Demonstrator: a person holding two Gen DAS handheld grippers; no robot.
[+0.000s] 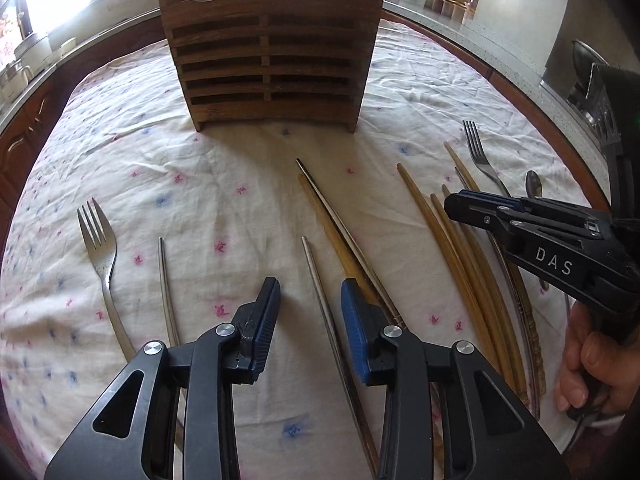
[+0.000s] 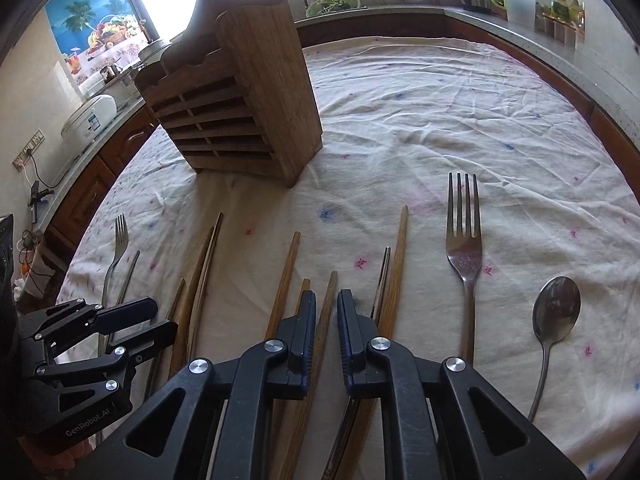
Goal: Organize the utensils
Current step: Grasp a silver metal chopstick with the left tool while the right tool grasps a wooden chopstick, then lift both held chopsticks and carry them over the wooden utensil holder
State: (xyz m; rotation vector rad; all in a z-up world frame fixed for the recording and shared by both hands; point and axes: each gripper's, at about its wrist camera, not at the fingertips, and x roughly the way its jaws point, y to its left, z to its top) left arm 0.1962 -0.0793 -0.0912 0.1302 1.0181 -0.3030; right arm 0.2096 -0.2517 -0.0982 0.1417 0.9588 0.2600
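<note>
A slatted wooden utensil holder (image 1: 272, 60) (image 2: 240, 120) stands at the far side of the cloth. Wooden and metal chopsticks, forks and a spoon (image 2: 558, 308) lie flat in front of it. My left gripper (image 1: 310, 286) is open low over the cloth, with a metal chopstick (image 1: 310, 256) lying in the wide gap between its fingers, untouched. To its right, my right gripper (image 2: 327, 296) has its jaws drawn narrow around one wooden chopstick (image 2: 329, 286), which nearly fills the gap and still lies among the other sticks. A person's hand (image 1: 592, 368) holds that gripper (image 1: 452, 204).
A fork (image 1: 98, 248) and a second metal chopstick (image 1: 166, 280) lie at the left. Another fork (image 2: 464, 248) lies right of the wooden chopsticks. The flowered cloth (image 2: 440, 120) covers the table. Kitchen counters with jars, a kettle and a rice cooker (image 2: 90, 118) ring it.
</note>
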